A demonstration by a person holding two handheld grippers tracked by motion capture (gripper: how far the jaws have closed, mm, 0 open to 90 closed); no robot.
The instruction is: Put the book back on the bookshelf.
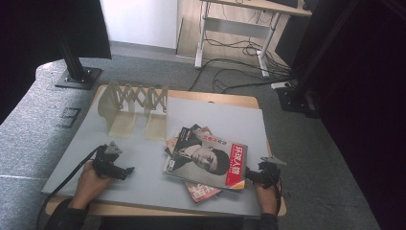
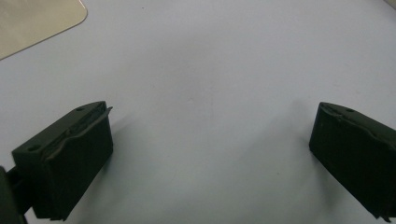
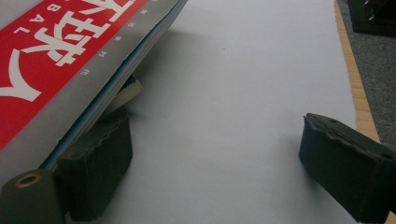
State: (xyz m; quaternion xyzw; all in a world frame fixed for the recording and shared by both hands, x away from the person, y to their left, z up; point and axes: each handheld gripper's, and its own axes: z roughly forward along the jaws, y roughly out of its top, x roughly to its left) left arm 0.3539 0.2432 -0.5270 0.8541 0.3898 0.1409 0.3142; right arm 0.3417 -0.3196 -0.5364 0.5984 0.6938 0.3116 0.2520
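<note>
The top magazine (image 1: 207, 162), grey-covered with a portrait and a red band of white characters along its near edge, is lying at the top of a loose pile on the grey mat (image 1: 139, 163). It is sitting askew, its red corner reaching toward the near right of the mat, and in the right gripper view its red-banded cover (image 3: 56, 60) is rising up at the left, the page edges overhanging the left-hand jaw.

The right gripper (image 1: 253, 175) is sitting just beside that red corner, held by a hand (image 1: 266, 196) coming in from the near edge of the table. Its jaws are standing wide apart: one is lying under the magazine's overhanging edge, the other is resting well away on bare mat, so the pads are not pressing on the magazine (whether the lower jaw is actually touching the pages I cannot tell).

Under the top magazine, other magazines (image 1: 201, 191) are poking out, one red-covered at the near side and more fanning out at the far side.

Well to the left of the magazine, the left gripper (image 1: 125, 171) is resting on the mat in the person's other hand (image 1: 91, 181), its jaws spread fully with nothing but bare mat between them.

Beyond the magazine, toward the far left of the mat, a pale folding rack (image 1: 136, 103) with a criss-cross lattice is standing upright. The mat is covering most of a wooden table (image 1: 230, 99).
</note>
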